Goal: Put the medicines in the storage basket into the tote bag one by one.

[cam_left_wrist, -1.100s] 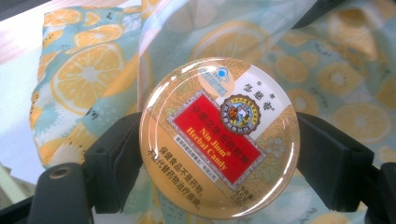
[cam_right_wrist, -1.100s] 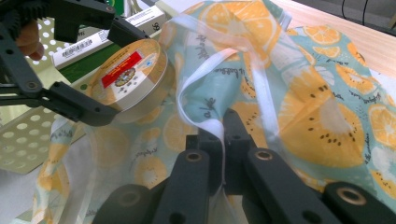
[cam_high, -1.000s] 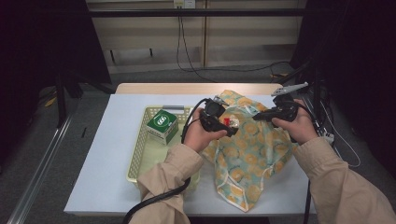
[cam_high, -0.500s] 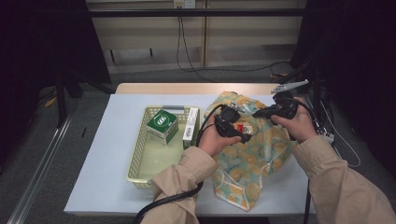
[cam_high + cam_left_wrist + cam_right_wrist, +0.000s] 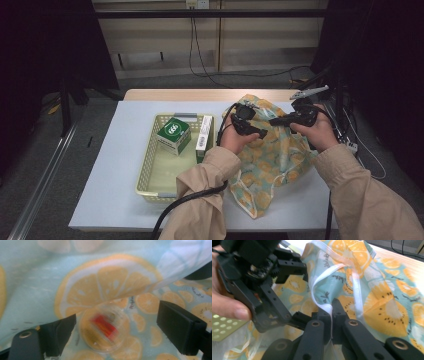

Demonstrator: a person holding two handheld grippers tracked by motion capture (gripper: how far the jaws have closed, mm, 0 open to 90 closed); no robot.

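The left tongs (image 5: 110,337) have just been opening and now sit inside the thin fruit-print plastic bag (image 5: 280,155), a small round clear jar (image 5: 105,331) between them, not pinched yet. The right tongs (image 5: 331,315) stay clamped on the bag's edge at mid-right of the high view, so a grab looks close.

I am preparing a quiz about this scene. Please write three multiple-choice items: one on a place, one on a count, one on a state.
1. Where is the green box?
A. In the basket
B. On the floor
C. Inside the bag

2. How many boxes are in the basket?
A. Two
B. Five
C. None

3. What is the right gripper doing?
A. Hanging open
B. Pinching the bag's edge
C. Holding a box

Answers: 1 A, it sits in the yellow basket; 2 A, the green box and a white box; 3 B, its jaws are closed on the fabric.
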